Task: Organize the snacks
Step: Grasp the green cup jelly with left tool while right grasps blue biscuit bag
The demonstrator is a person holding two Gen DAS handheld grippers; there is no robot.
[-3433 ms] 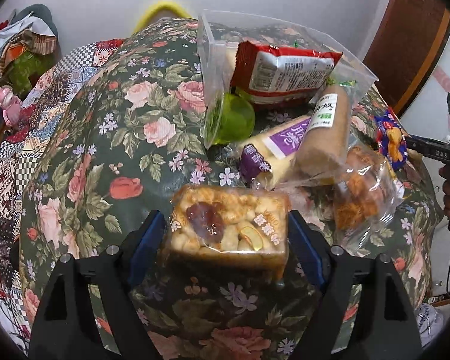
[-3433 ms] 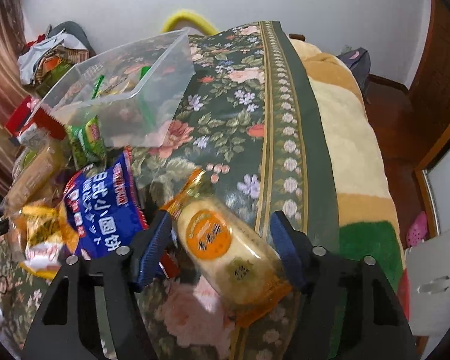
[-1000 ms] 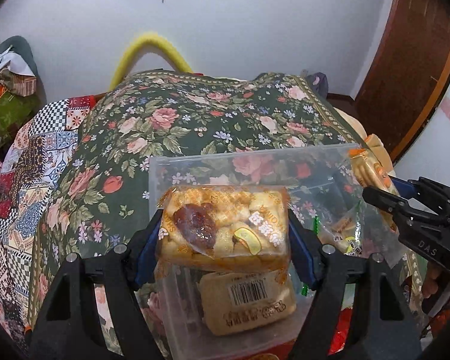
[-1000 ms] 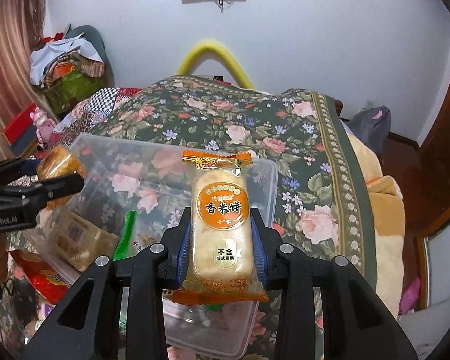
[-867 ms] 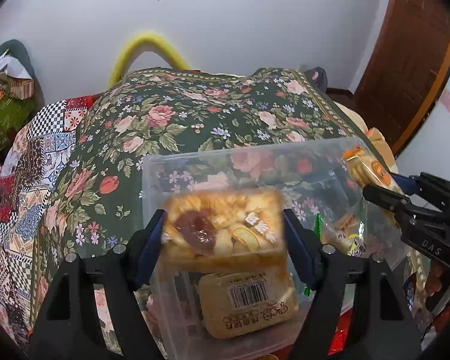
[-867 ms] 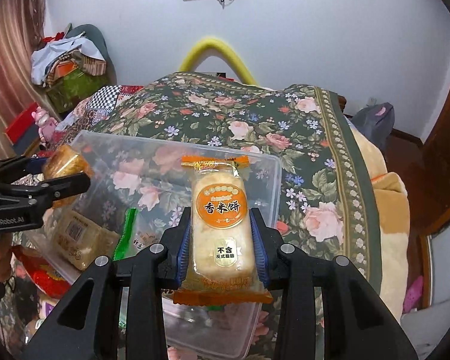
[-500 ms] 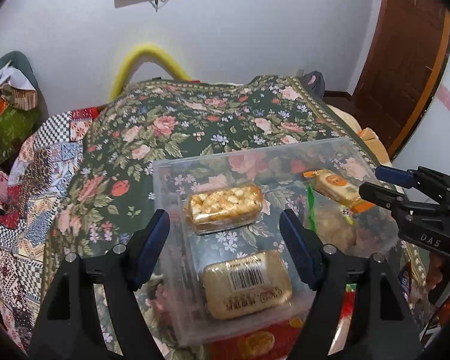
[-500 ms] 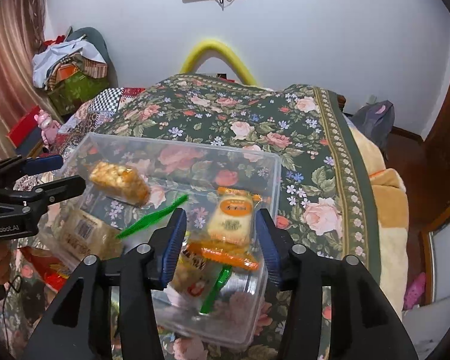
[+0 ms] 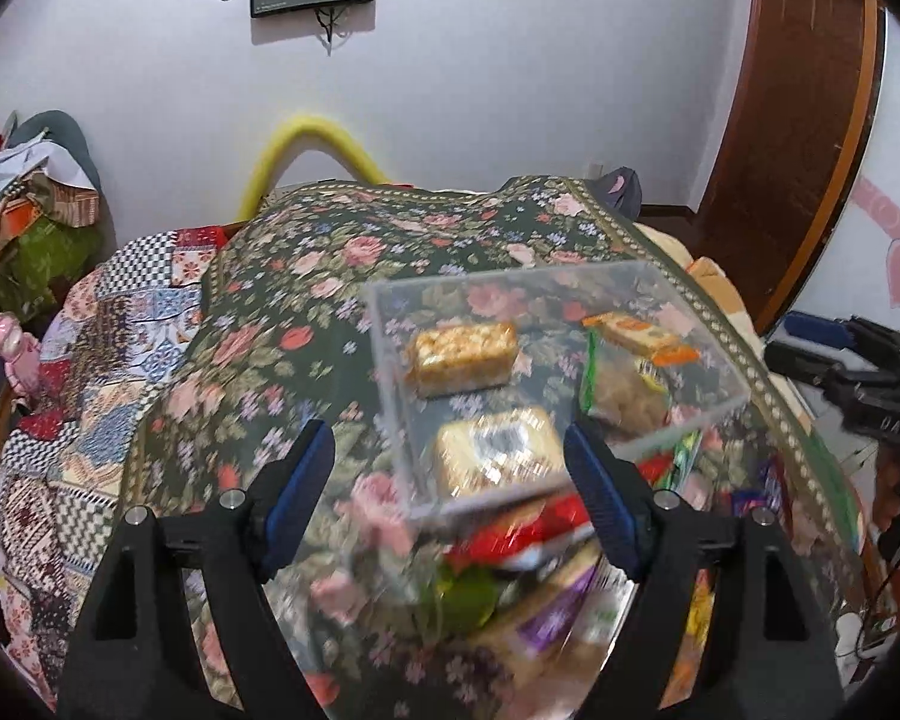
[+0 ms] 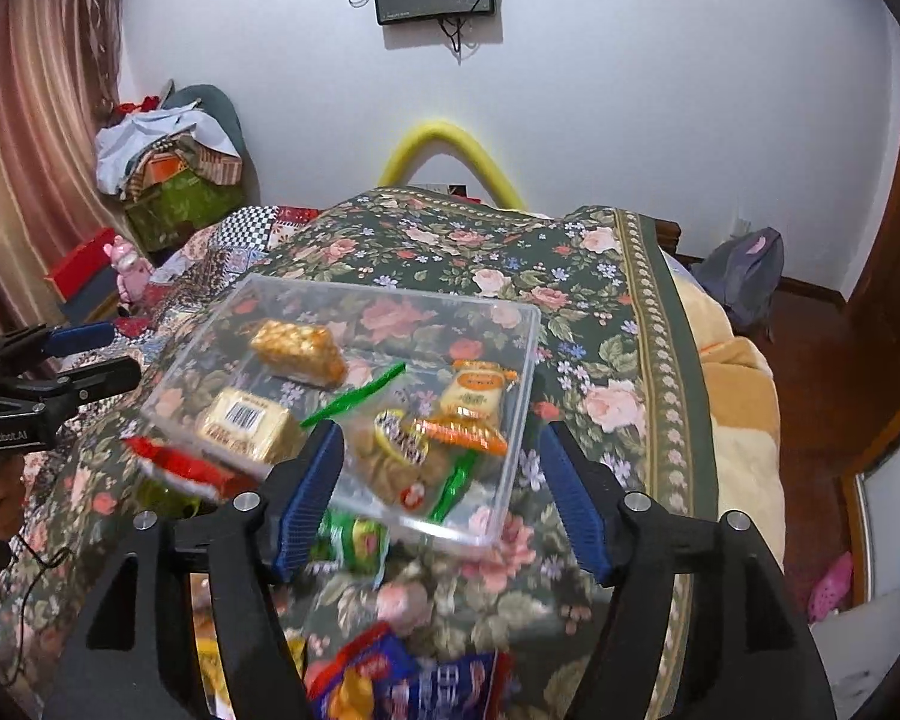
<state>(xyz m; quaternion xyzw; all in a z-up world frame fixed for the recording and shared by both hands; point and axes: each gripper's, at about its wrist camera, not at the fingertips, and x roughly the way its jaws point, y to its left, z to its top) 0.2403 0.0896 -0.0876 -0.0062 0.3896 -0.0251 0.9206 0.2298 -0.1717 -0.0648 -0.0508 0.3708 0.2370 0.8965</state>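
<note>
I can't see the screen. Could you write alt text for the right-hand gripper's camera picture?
A clear plastic box of wrapped snacks sits on a floral bedspread, seen between the open, empty blue-padded fingers of the right gripper. Inside lie a nut bar, a barcoded cake and an orange-wrapped rice cracker; the left gripper shows at the left edge.

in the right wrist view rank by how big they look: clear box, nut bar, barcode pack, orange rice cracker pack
1. clear box, by far.
2-4. barcode pack, nut bar and orange rice cracker pack look about alike; blur and differing nearness make ranking them unsure.
</note>
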